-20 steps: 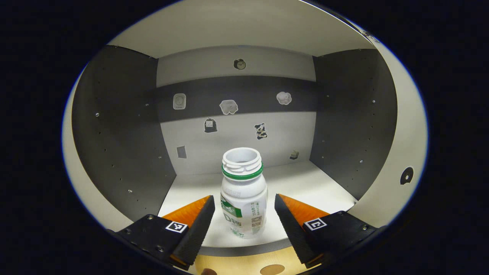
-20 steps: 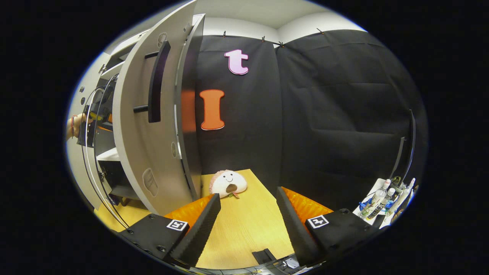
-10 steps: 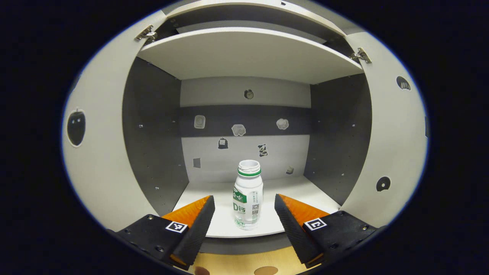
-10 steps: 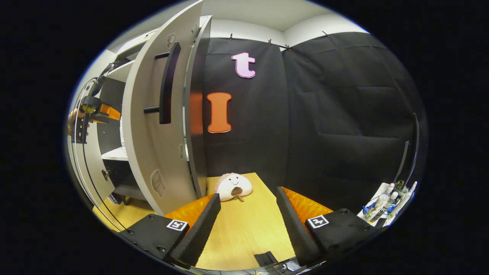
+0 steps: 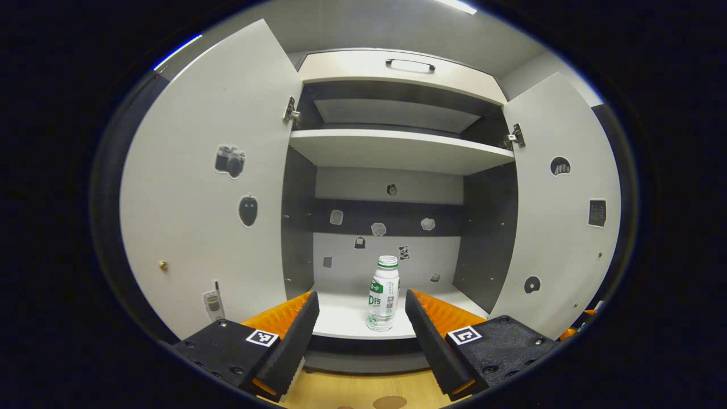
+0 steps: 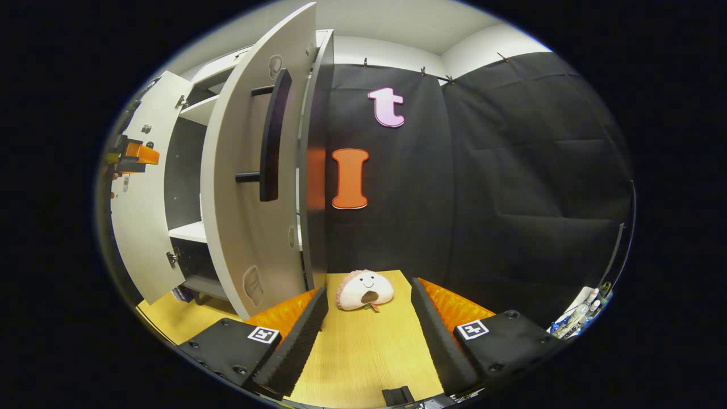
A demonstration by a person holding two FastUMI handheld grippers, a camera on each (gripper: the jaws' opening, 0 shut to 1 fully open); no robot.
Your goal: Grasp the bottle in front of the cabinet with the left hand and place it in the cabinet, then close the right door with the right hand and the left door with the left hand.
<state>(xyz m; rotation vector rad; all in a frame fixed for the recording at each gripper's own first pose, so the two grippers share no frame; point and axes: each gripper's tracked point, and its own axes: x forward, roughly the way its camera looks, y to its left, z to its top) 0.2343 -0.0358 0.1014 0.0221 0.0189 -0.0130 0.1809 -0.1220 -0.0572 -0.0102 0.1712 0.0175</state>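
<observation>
A white bottle (image 5: 384, 295) with a green neck ring and no cap stands upright near the front of the cabinet's lower shelf (image 5: 346, 318). My left gripper (image 5: 360, 335) is open, pulled back in front of the cabinet, with the bottle well beyond its fingers. Both doors stand open: the left door (image 5: 210, 187) and the right door (image 5: 559, 221). In the right gripper view the right door (image 6: 255, 176) with its dark handle (image 6: 271, 136) is close on the left. My right gripper (image 6: 369, 335) is open over the wooden table (image 6: 363, 352), holding nothing.
An upper shelf (image 5: 397, 150) spans the cabinet; stickers dot its back wall and doors. A round plush toy (image 6: 364, 290) lies on the table by the right door's foot. Small bottles (image 6: 579, 312) stand at the far right. The other gripper (image 6: 133, 157) shows far left.
My left gripper has drawn straight back out of the cabinet, leaving the bottle on the lower shelf; both doors have come into view. The right gripper view has shifted slightly towards the right door.
</observation>
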